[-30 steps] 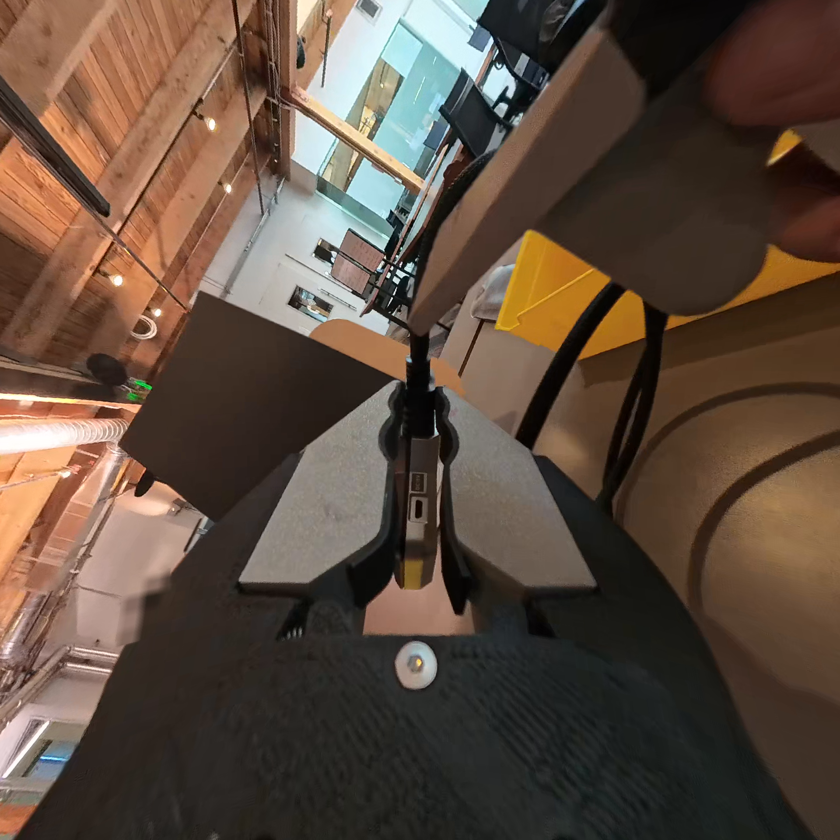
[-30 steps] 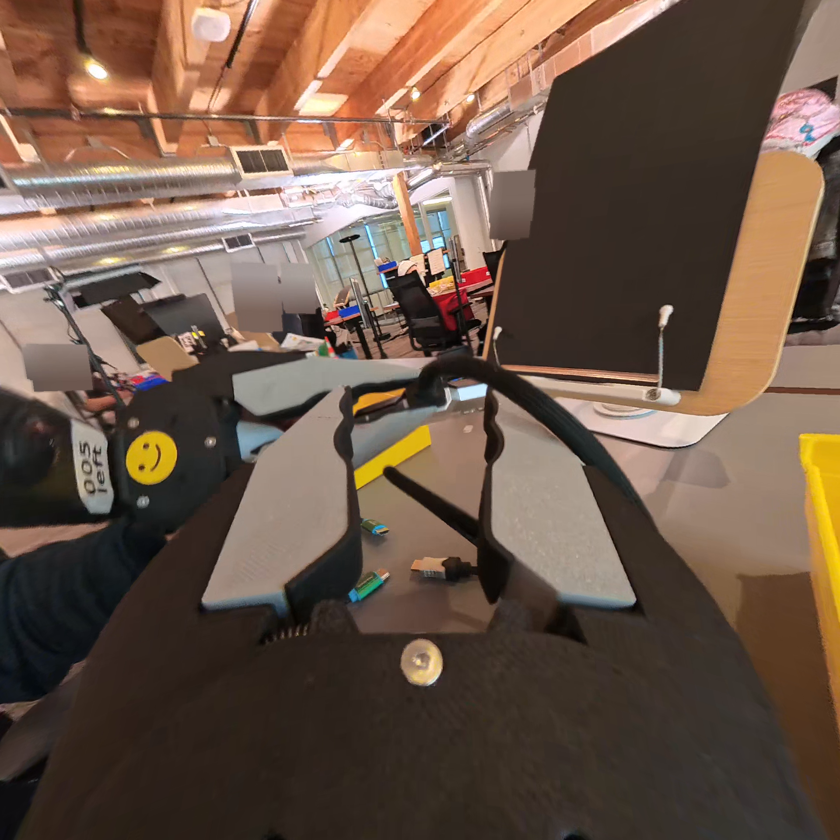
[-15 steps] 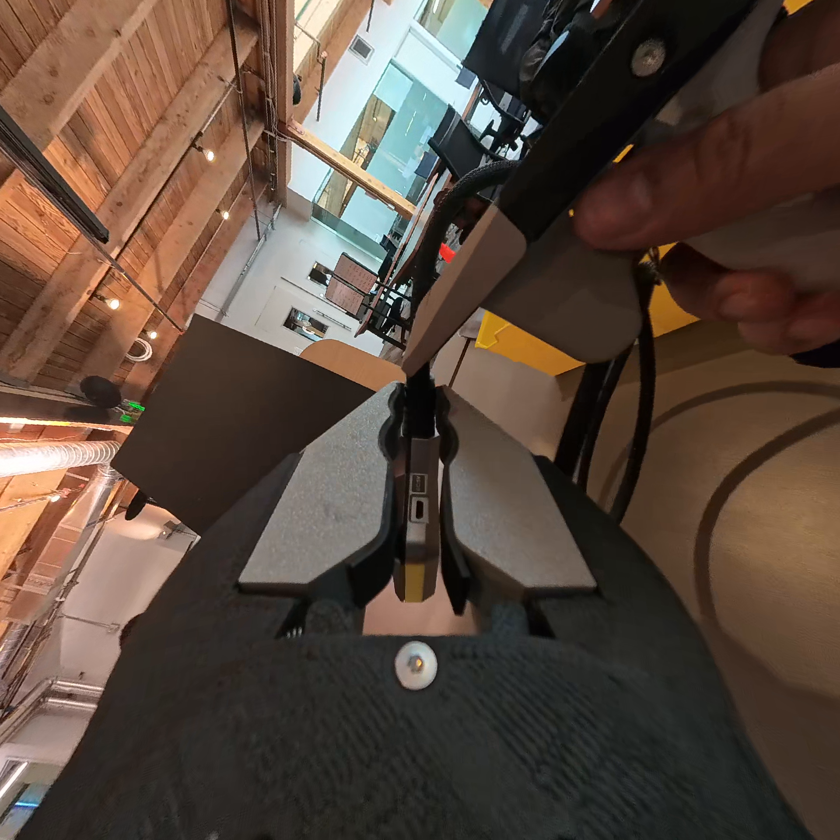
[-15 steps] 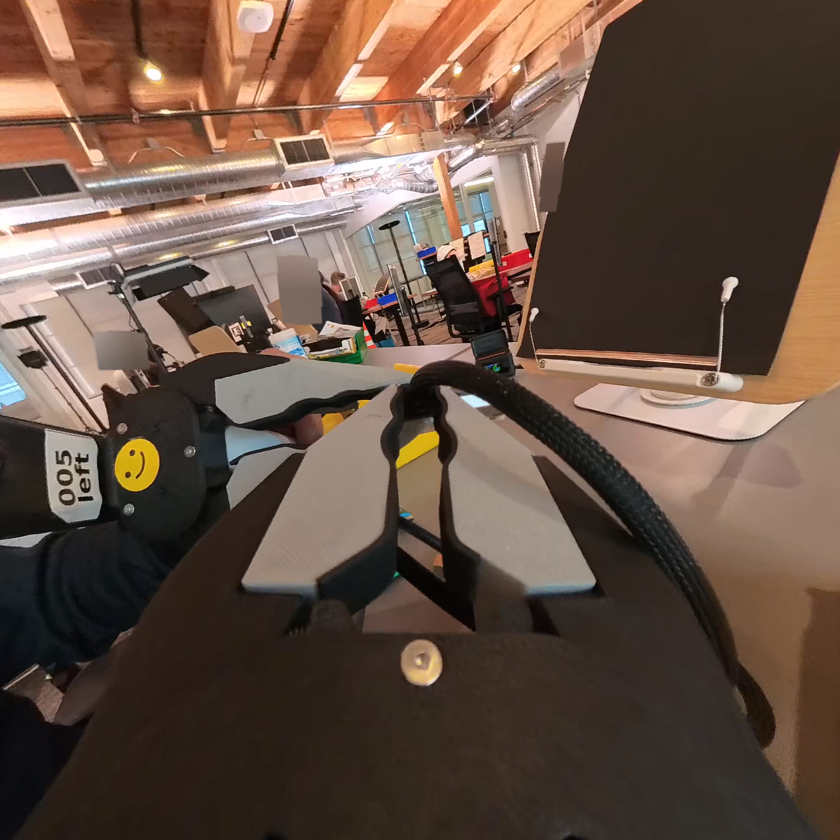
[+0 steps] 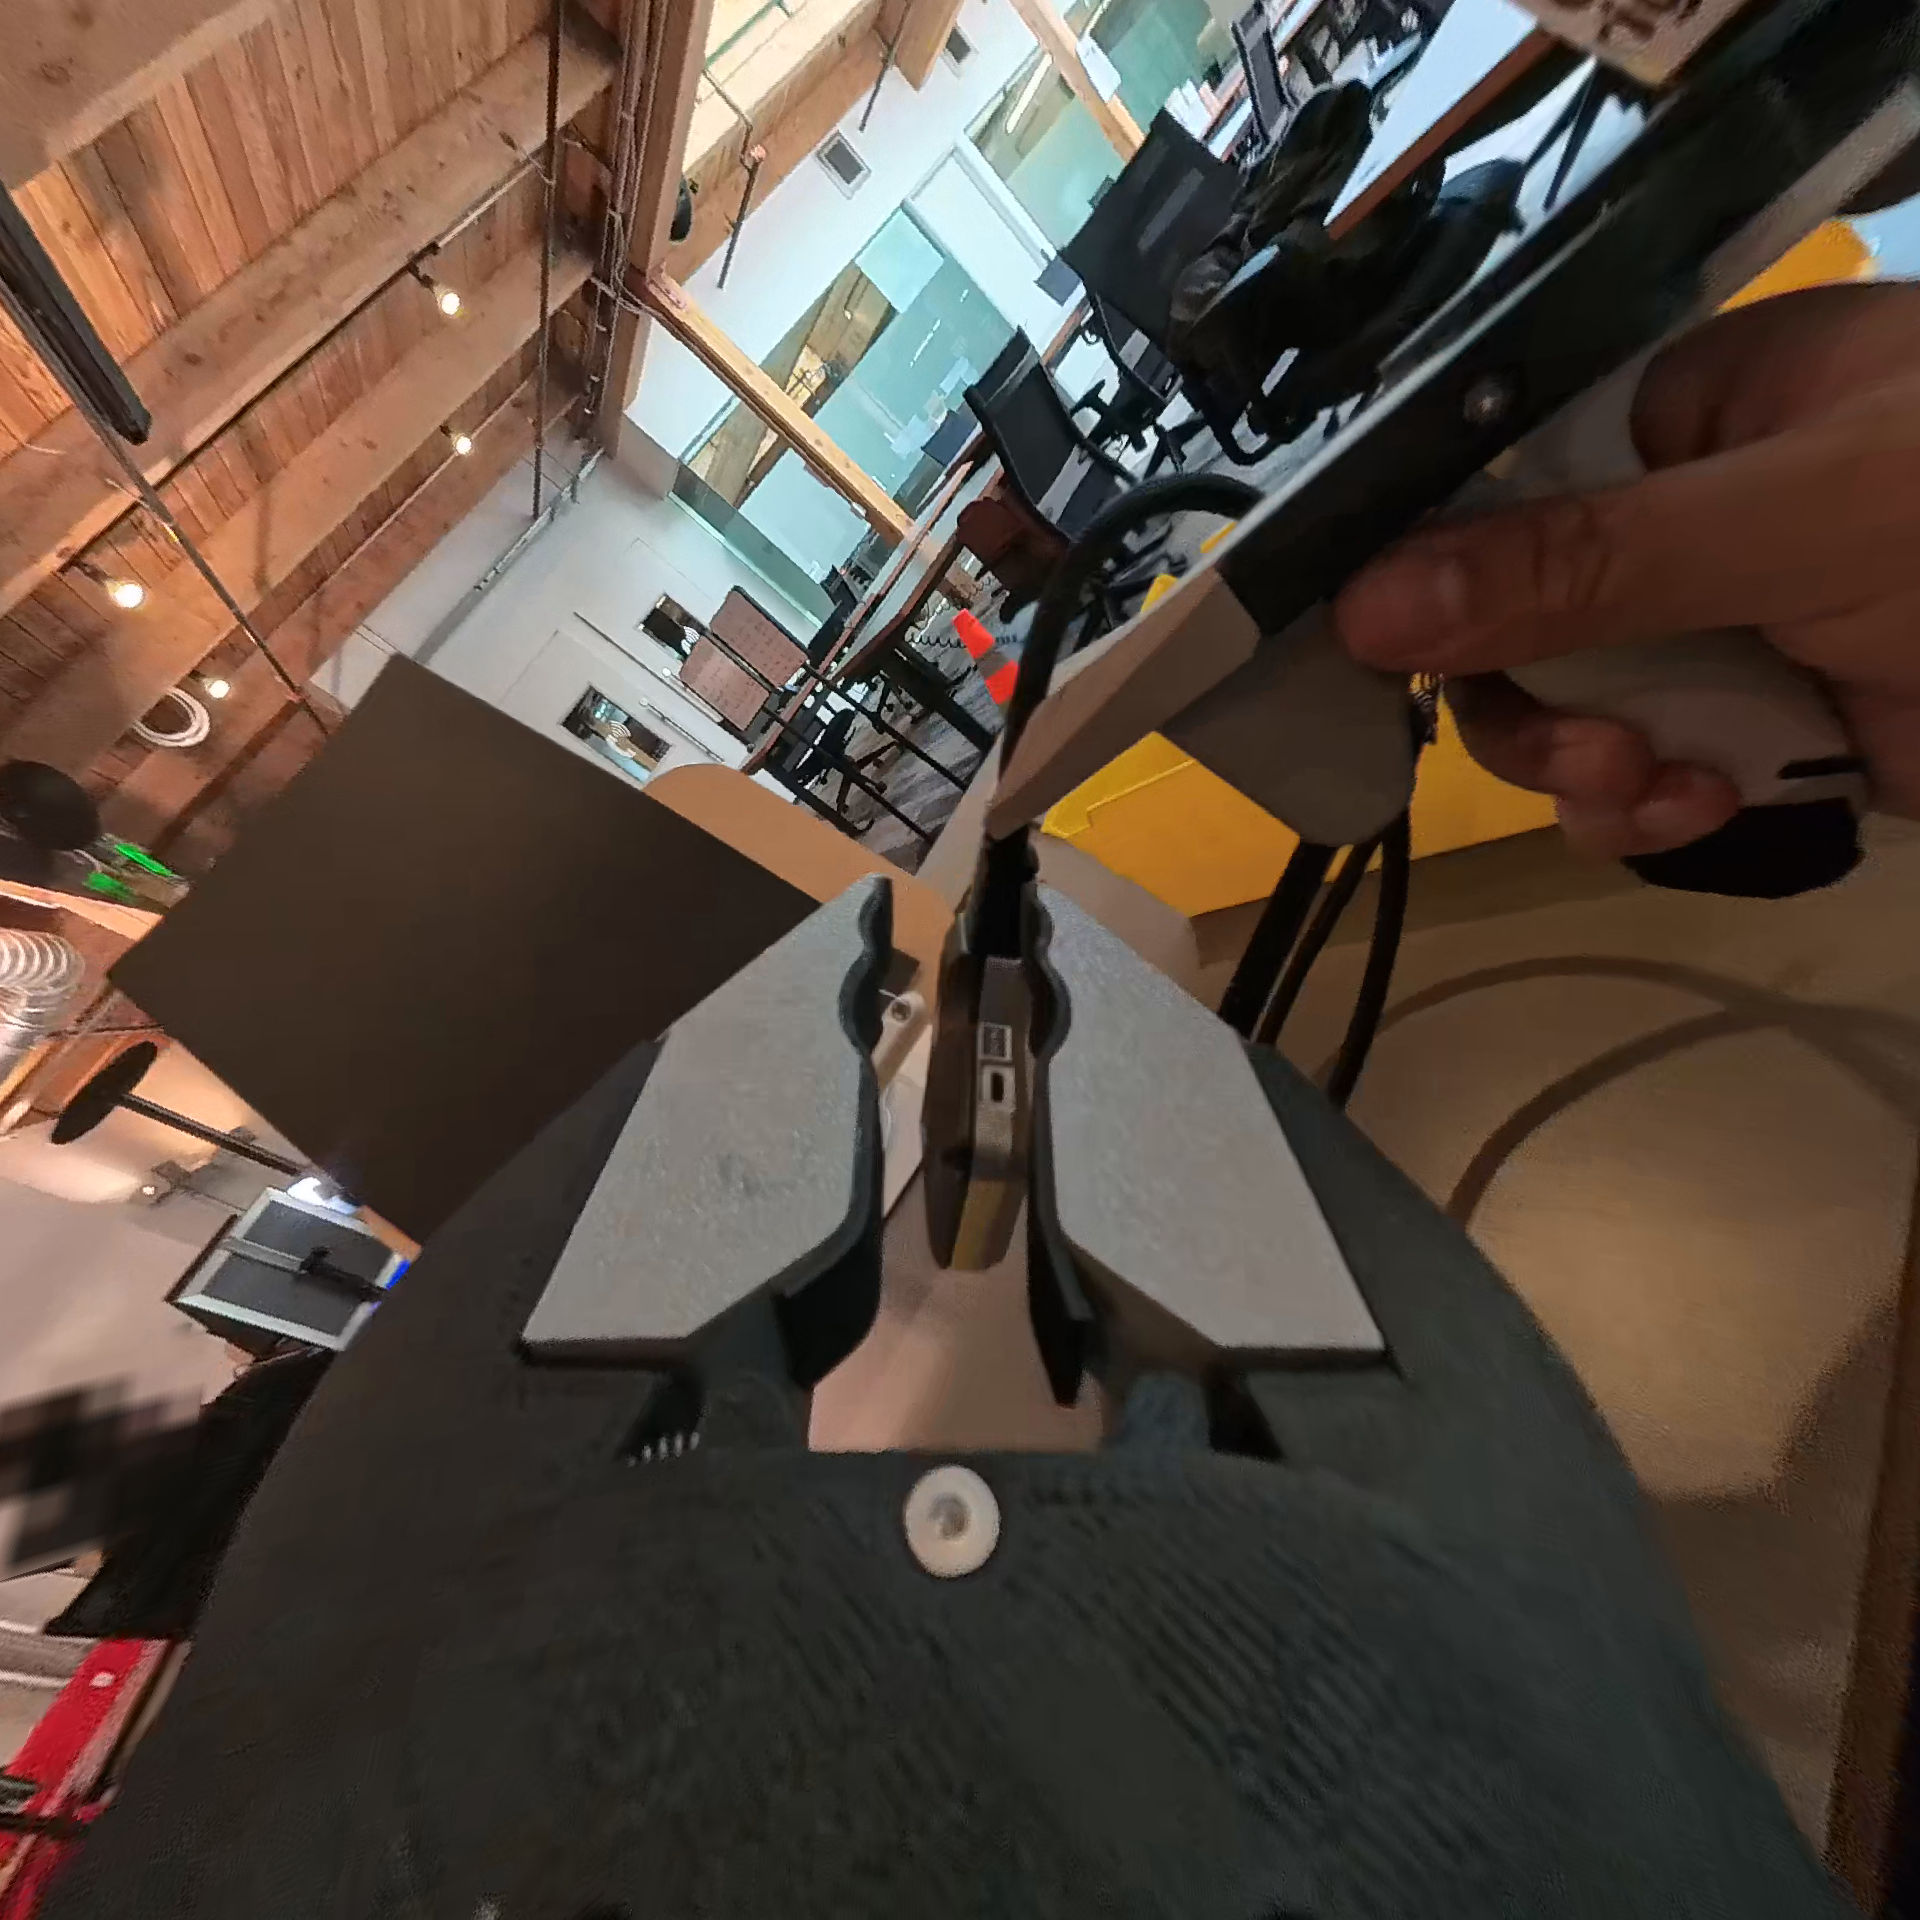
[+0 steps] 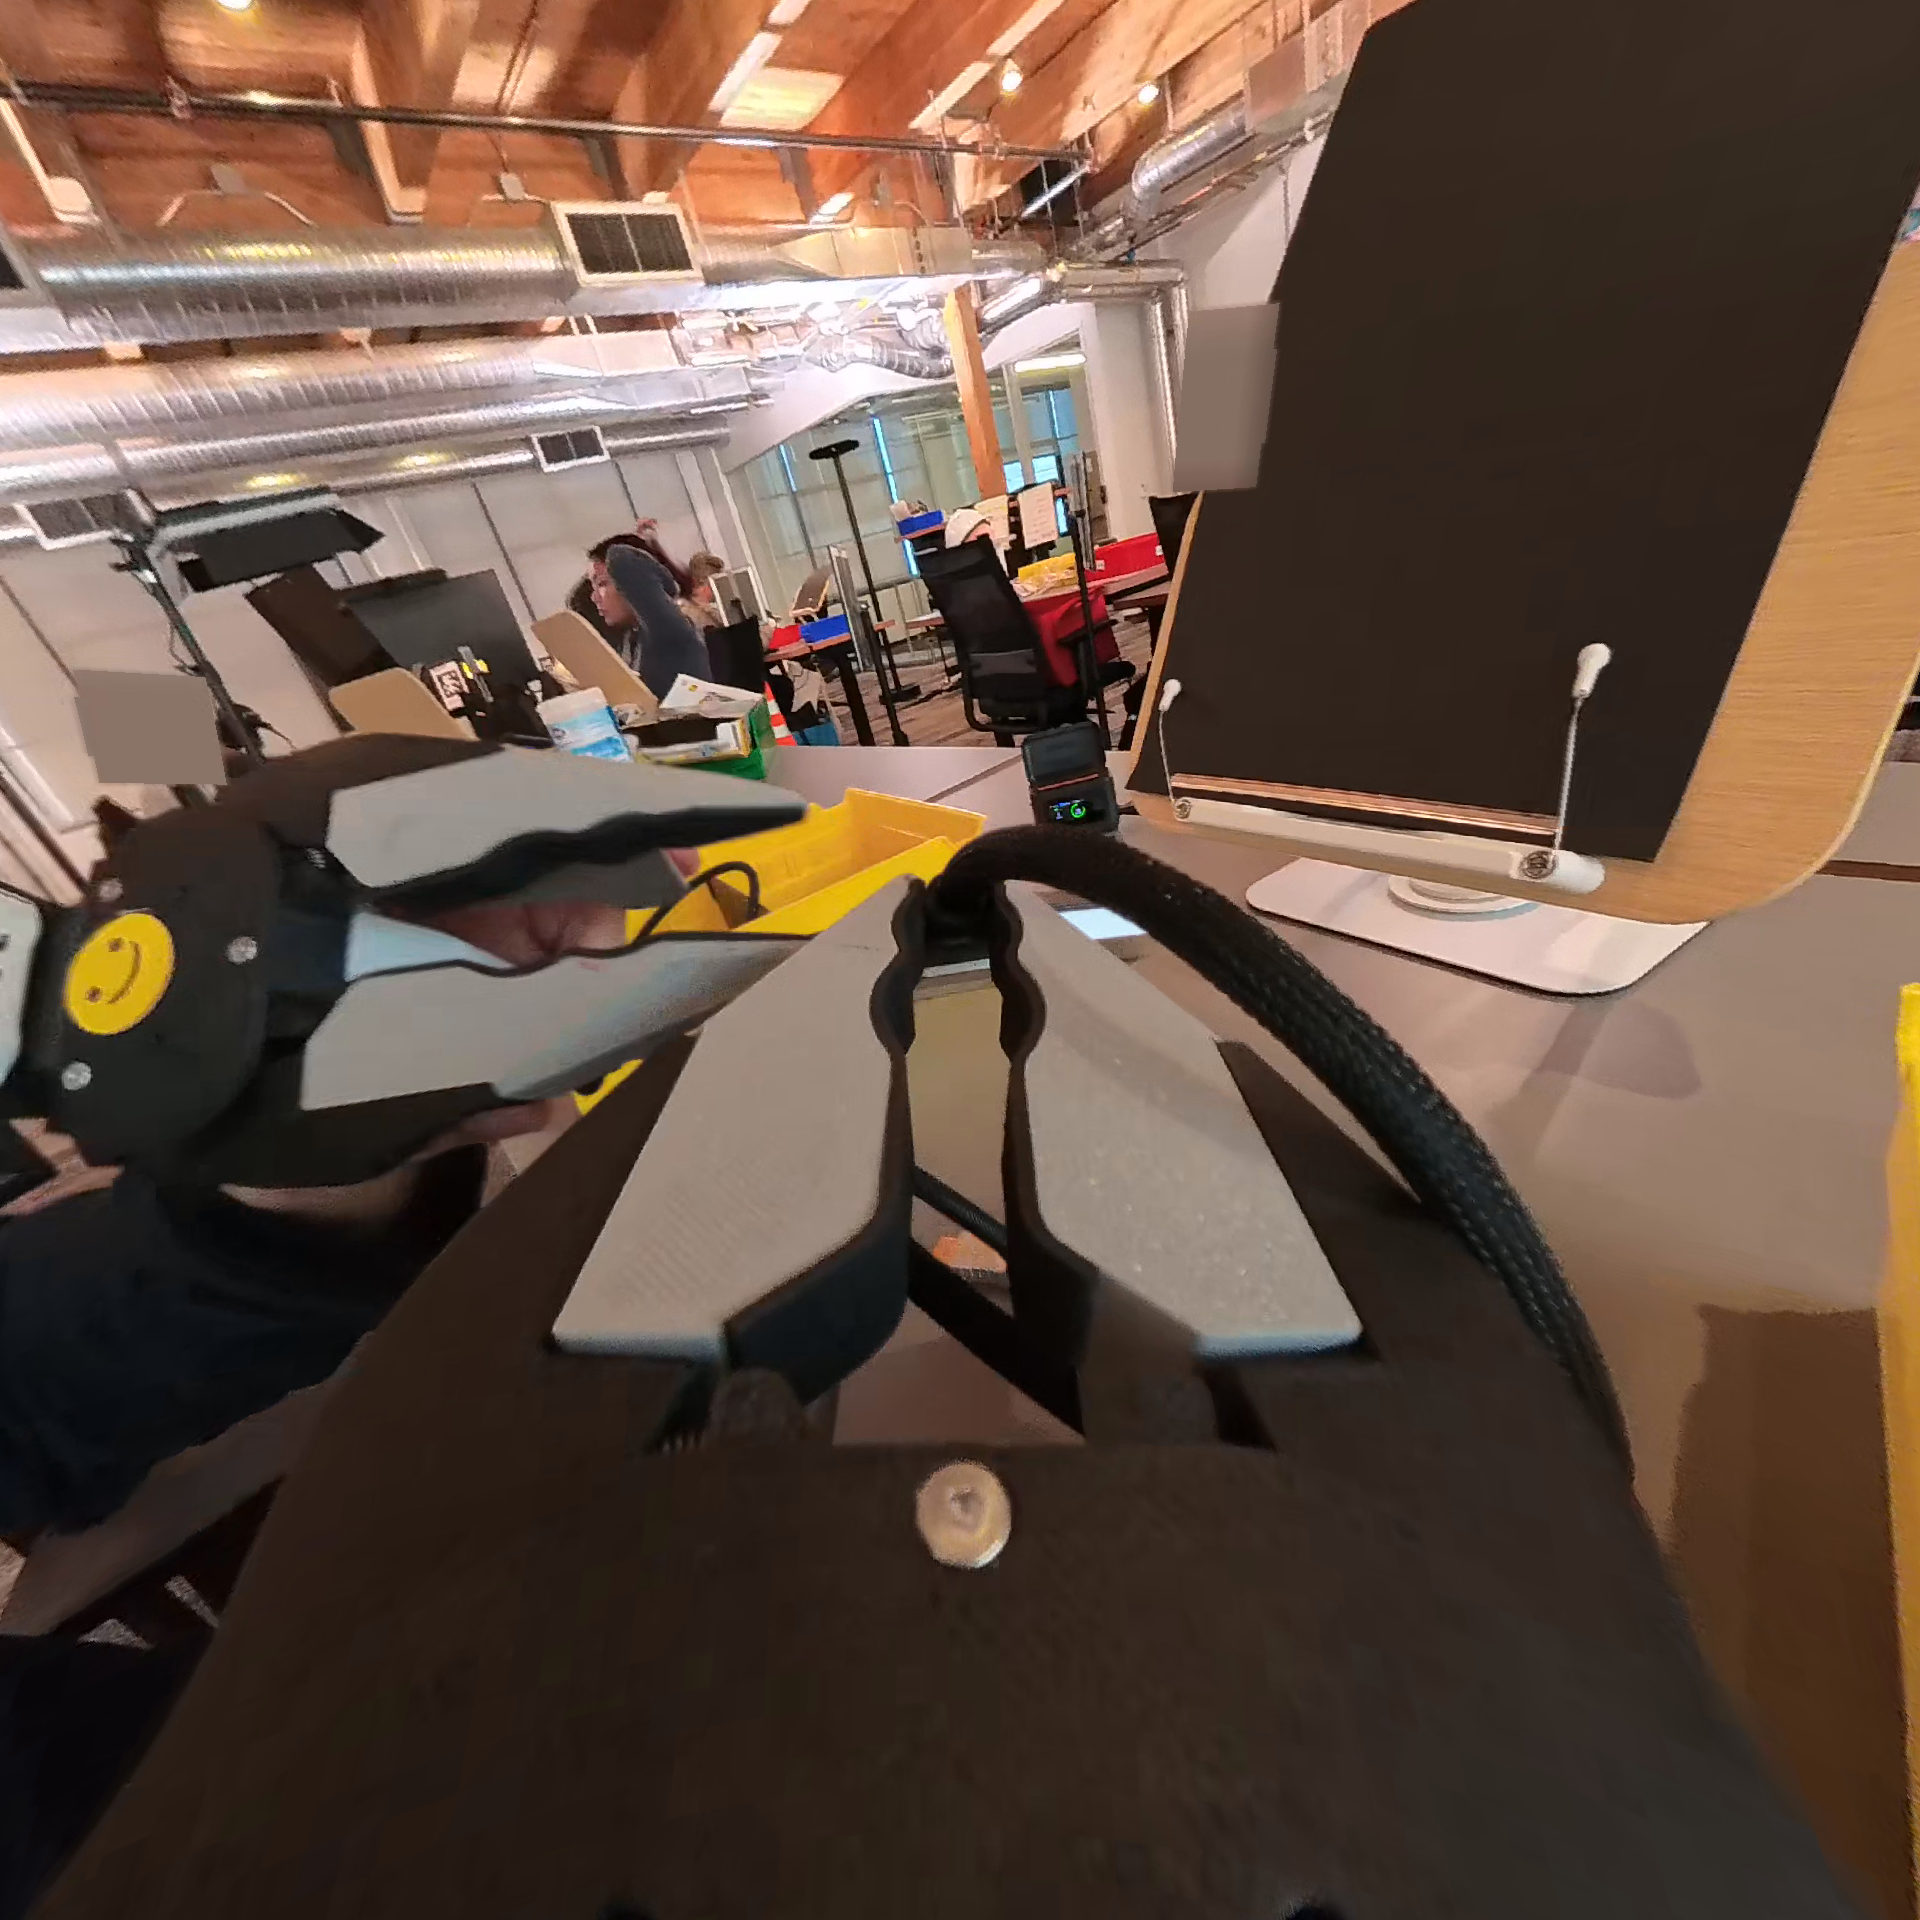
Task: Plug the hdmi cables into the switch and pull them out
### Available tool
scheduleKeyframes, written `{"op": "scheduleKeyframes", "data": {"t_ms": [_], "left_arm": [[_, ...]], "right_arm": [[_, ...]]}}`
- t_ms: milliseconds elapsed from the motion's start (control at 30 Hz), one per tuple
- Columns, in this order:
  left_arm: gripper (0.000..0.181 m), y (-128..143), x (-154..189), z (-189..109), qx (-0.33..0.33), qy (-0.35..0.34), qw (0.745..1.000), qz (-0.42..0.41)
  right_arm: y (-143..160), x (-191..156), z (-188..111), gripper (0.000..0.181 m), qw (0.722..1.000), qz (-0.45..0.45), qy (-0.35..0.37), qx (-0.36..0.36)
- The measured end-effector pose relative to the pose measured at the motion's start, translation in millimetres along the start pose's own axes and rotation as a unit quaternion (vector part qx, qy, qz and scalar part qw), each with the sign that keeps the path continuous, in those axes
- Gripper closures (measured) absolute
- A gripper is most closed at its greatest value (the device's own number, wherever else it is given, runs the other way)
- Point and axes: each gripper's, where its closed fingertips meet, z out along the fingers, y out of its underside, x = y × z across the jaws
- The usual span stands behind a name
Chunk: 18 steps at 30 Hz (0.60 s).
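The left gripper [image 5: 956, 1039] has its jaws parted, and the switch [image 5: 987, 1101], a slim grey metal slab with small ports on its edge, sits between them leaning on the right-hand pad, with a gap on the other side. So it is resting there rather than pinched, and the whole thing is up in the air above the table [image 5: 1662, 1195]. Over in the right wrist view, the right gripper [image 6: 958, 925] has its jaws drawn in tight on the neck of the braided black cable [image 6: 1340, 1049], just behind the plug, and the cable arcs up and away to the right before dropping out of view. From the left view that plug [image 5: 1000, 883] meets the far end of the switch; whether it is fully seated I cannot tell. The switch looks light and rigid, with smooth metal faces that could slip between the pads, so the flat broad sides are the place to squeeze, and squarely. The cable looks stiff and springy under its sleeve; it will likely push back, so the hold belongs on the hard plug body, not on the braid. With the left jaws slack, a pull would probably drag the switch along.
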Motion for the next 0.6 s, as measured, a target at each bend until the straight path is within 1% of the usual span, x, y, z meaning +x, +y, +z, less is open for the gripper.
{"op": "scheduleKeyframes", "data": {"t_ms": [100, 167, 433, 600], "left_arm": [[0.144, 3, -5, -12, -0.007, 0.009, 1.0, -0.029], [0.141, 7, -8, -20, -0.01, 0.008, 0.999, -0.039], [0.143, 36, -19, -51, -0.02, -0.014, 0.998, -0.063], [0.148, 50, -23, -68, -0.011, -0.025, 0.996, -0.085]], "right_arm": [[-3, 0, -2, 0.172, 1.0, 0.011, -0.005, 0.007], [-6, -1, -4, 0.172, 1.0, 0.01, -0.007, 0.01], [-25, -13, -15, 0.172, 0.999, -0.012, -0.011, 0.029], [-37, -20, -23, 0.173, 0.999, -0.017, -0.012, 0.046]]}}
